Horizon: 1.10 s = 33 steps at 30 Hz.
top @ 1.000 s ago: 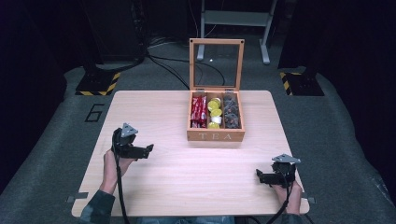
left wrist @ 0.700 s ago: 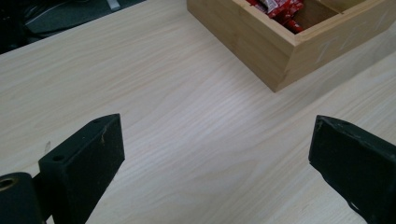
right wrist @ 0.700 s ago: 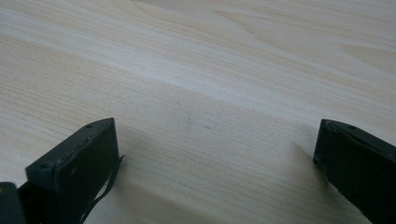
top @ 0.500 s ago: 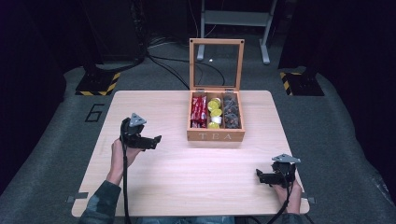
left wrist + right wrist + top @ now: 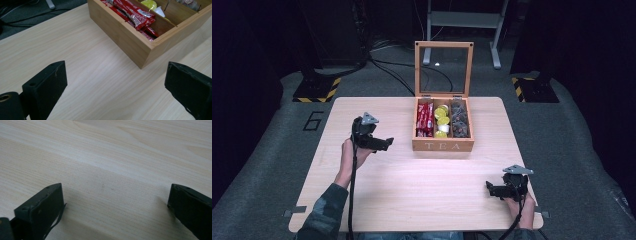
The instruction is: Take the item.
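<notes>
The wooden tea box (image 5: 443, 145) sits at 12 o'clock on the table (image 5: 412, 200), lid up. The left gripper (image 5: 384, 144), at 9 o'clock, is wide open and empty. The right gripper (image 5: 490, 189), at 4 o'clock, is too.

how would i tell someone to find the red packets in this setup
Start at the wooden tea box with its lid up, at the far middle of the table. It has three compartments side by side. The red packets fill the left one, nearest the left claw; the middle holds yellow pods, the right one dark bags.
</notes>
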Each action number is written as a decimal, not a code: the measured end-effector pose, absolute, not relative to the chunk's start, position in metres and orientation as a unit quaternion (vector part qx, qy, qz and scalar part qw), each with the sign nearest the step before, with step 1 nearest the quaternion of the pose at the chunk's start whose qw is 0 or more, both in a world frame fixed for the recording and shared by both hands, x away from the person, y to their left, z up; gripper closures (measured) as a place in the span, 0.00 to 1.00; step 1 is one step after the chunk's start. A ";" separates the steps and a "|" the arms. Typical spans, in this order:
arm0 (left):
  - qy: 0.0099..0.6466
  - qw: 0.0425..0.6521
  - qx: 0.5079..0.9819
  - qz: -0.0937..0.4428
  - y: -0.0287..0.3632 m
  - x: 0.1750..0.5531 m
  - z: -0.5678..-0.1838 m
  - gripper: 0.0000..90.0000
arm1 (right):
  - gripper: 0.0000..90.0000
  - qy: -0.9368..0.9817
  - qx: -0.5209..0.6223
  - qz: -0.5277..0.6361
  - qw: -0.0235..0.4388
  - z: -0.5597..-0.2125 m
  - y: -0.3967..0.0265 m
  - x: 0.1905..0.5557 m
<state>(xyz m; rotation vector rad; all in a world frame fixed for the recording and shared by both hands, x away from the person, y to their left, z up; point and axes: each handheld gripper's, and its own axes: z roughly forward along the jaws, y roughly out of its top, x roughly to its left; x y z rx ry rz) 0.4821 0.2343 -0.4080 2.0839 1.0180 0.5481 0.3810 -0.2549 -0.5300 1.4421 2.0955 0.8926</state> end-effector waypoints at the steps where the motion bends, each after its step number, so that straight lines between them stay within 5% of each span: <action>1: 0.397 0.372 0.811 0.214 0.231 0.484 -0.408 0.05 | 0.00 0.758 0.522 0.323 0.221 -0.530 -0.255 0.381; 33: 0.372 0.387 0.825 0.178 0.165 0.538 -0.395 0.10 | 0.00 0.758 0.521 0.323 0.221 -0.530 -0.255 0.381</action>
